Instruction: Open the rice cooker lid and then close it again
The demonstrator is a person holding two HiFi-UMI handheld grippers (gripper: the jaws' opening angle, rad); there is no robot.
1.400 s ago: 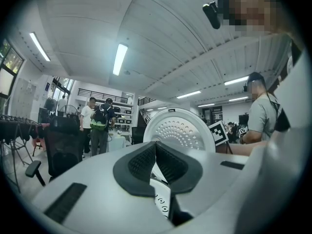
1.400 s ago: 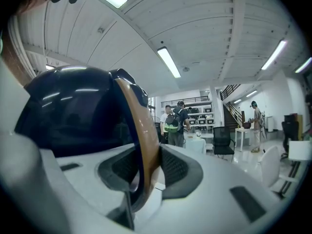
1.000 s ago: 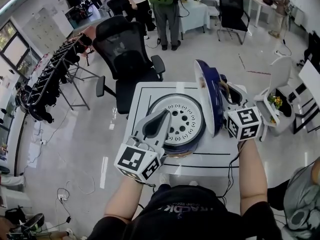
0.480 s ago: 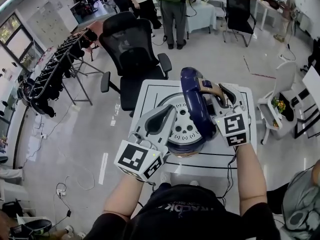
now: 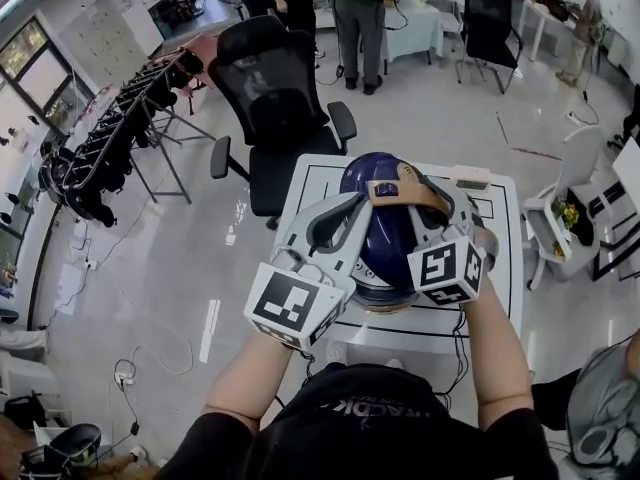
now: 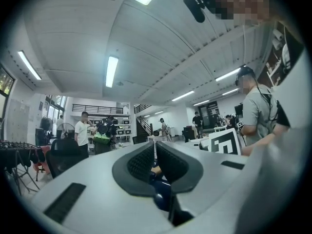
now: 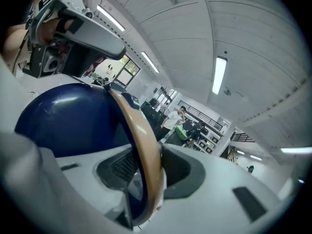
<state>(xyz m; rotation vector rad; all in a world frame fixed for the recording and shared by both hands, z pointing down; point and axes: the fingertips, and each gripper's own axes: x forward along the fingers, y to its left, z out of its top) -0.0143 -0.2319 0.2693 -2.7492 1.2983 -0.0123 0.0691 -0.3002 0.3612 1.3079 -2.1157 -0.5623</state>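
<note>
Item: rice cooker (image 5: 385,298), middle of the white bench (image 5: 495,278). Blue domed lid (image 5: 380,226) lowered over the pot.
Handling: rigid, glossy shell, probably slippery; hinged, likely moderate weight.
Best hold: tan handle (image 7: 141,130).
Right gripper (image 5: 428,208): fingers opening, handle between them.
Left gripper (image 5: 340,226): fingers closed, empty, at the lid's left.

I see bright even light from ceiling strip lamps (image 6: 111,71); glare streak on floor (image 5: 208,340) left of worktop (image 5: 503,213); gripper views fisheye-bent, dark-rimmed.
</note>
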